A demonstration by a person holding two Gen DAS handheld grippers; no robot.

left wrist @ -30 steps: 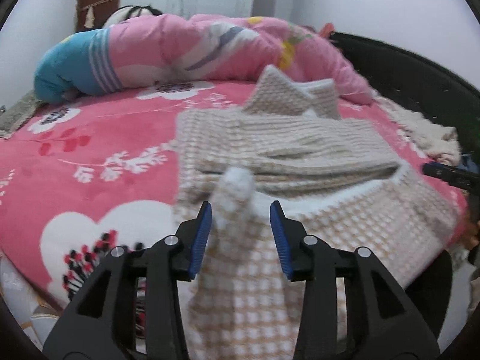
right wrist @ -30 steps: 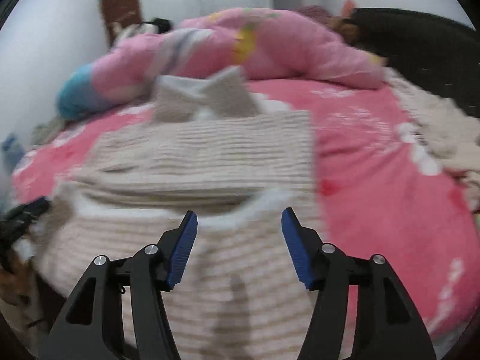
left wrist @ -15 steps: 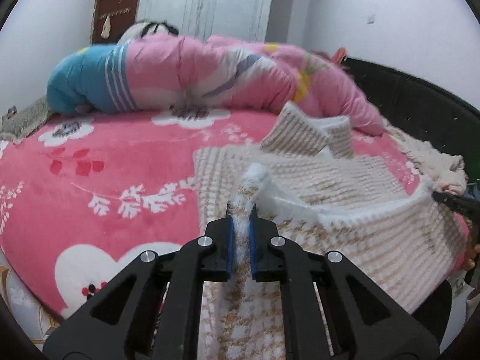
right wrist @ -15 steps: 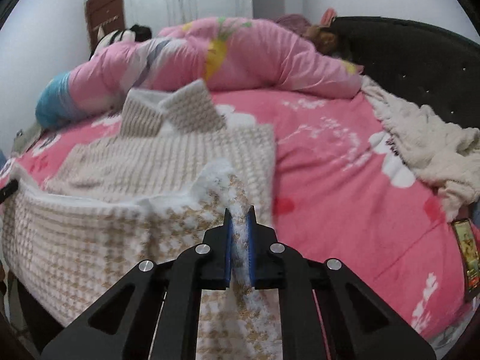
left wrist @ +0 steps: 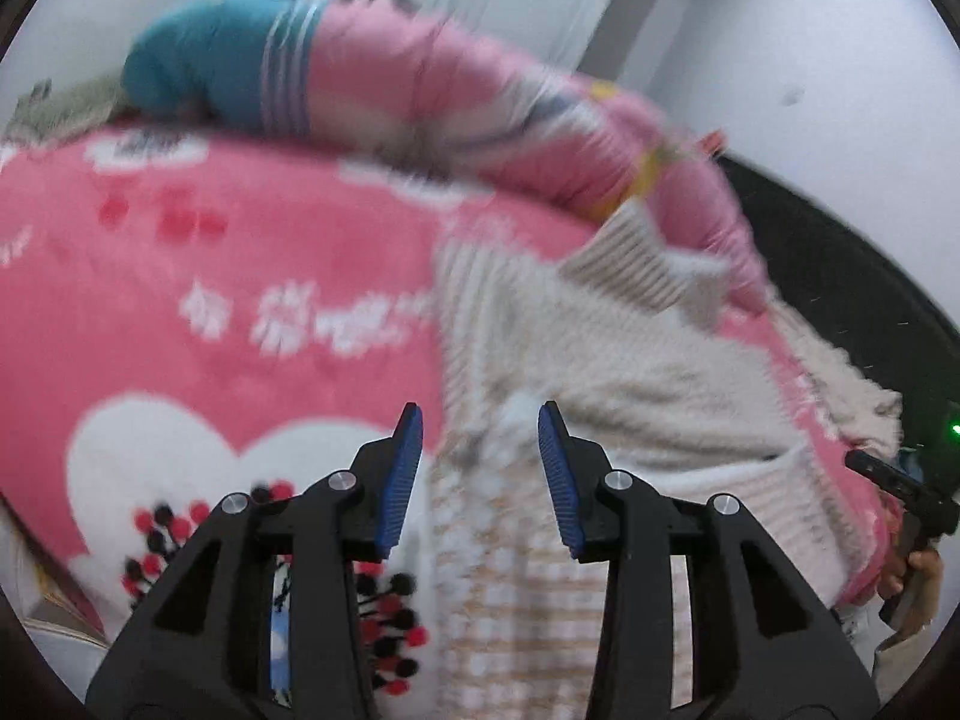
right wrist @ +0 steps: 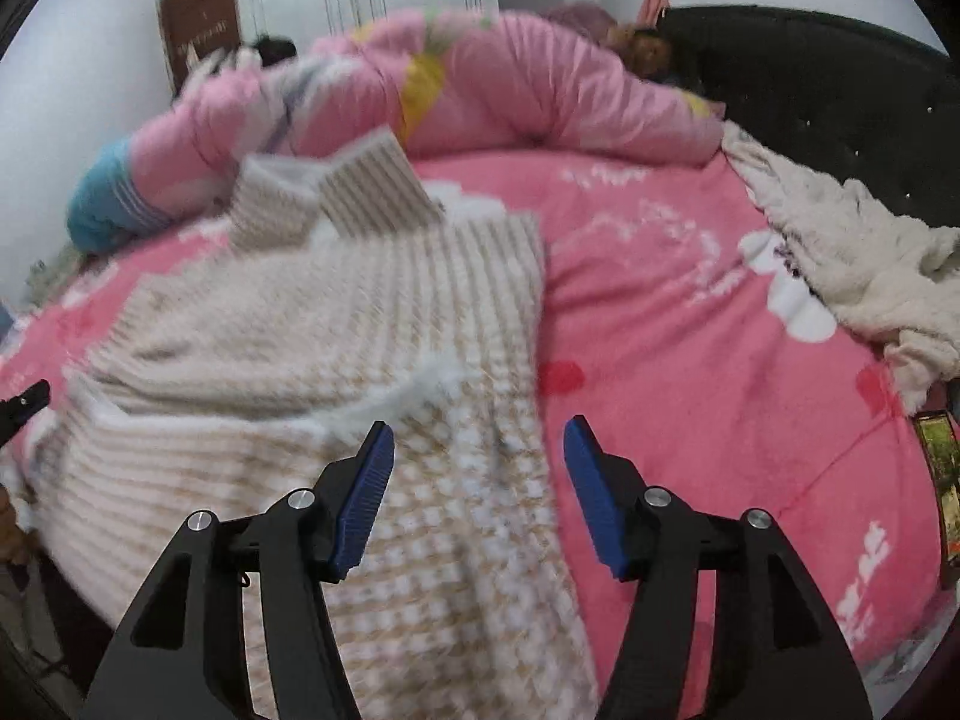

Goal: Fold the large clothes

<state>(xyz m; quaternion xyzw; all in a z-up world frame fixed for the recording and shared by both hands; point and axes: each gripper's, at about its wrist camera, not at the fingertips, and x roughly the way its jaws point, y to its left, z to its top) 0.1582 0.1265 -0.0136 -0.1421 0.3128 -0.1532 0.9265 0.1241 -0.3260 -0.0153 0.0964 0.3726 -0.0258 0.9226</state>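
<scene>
A beige-and-white checked knit garment (left wrist: 600,372) (right wrist: 336,312) lies on the pink bed, its lower part folded up so the fluffy white edge (right wrist: 420,387) rests across the body. My left gripper (left wrist: 479,420) hangs over the garment's left side with its jaws opening. The cloth's edge sits between the fingers, but the pads do not press on it. My right gripper (right wrist: 480,429) is over the garment's right side, jaws also opening, with cloth below and between them and nothing gripped. The left wrist view is blurred.
A rolled pink and blue quilt (left wrist: 420,78) (right wrist: 540,90) lies along the far side of the flowered pink sheet (left wrist: 180,276). A cream fluffy blanket (right wrist: 852,264) lies at the right by the black headboard (right wrist: 810,60). A hand with the other gripper (left wrist: 894,480) shows at the right edge.
Half a second ago both grippers were shut on the garment's fluffy edge; both have now let go and stand open. The left view has swung and rolled, and the edge rests on the garment.
</scene>
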